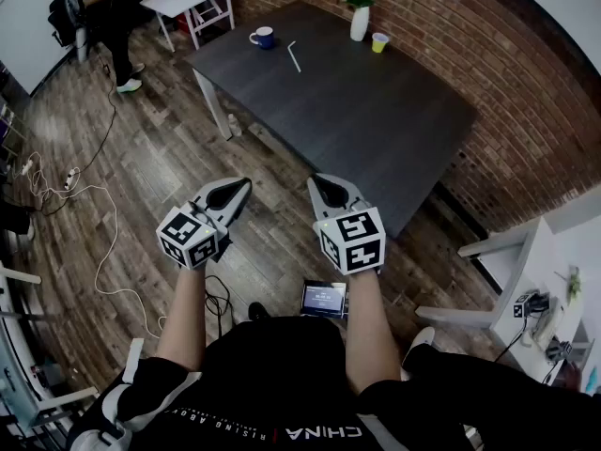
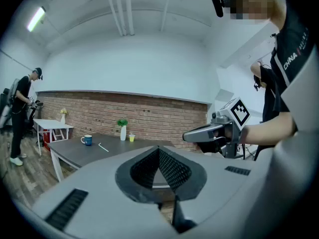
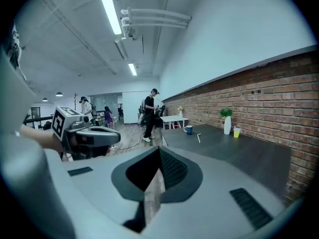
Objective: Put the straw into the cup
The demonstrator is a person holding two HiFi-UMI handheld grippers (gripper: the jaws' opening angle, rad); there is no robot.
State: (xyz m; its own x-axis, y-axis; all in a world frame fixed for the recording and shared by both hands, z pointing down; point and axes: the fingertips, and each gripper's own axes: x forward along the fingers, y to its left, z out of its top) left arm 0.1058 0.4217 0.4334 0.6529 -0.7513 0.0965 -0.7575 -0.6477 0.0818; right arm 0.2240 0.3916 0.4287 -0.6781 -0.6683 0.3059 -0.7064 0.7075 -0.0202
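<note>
Straw and cup both wait at the far end of the dark grey rectangular counter. I stand well back from it, over the wooden floor. My left tongs and right tongs are both closed tight, with nothing between them.

The counter's near corner points at me, so a careless approach could knock the tongs against it. Reaching past the white vase with a green plant could tip it over. Two vessels could be the target: the blue ceramic mug and the small yellow plastic cup. I could pick the wrong one. The thin white straw lies flat between mug and vase, nearer the mug. Closing on something so thin could skid or crush it.

From here I cannot see inside either vessel. The straw is too small to tell whether it has a bend, and the tongs' own bodies fill the lower half of both gripper views.
</note>
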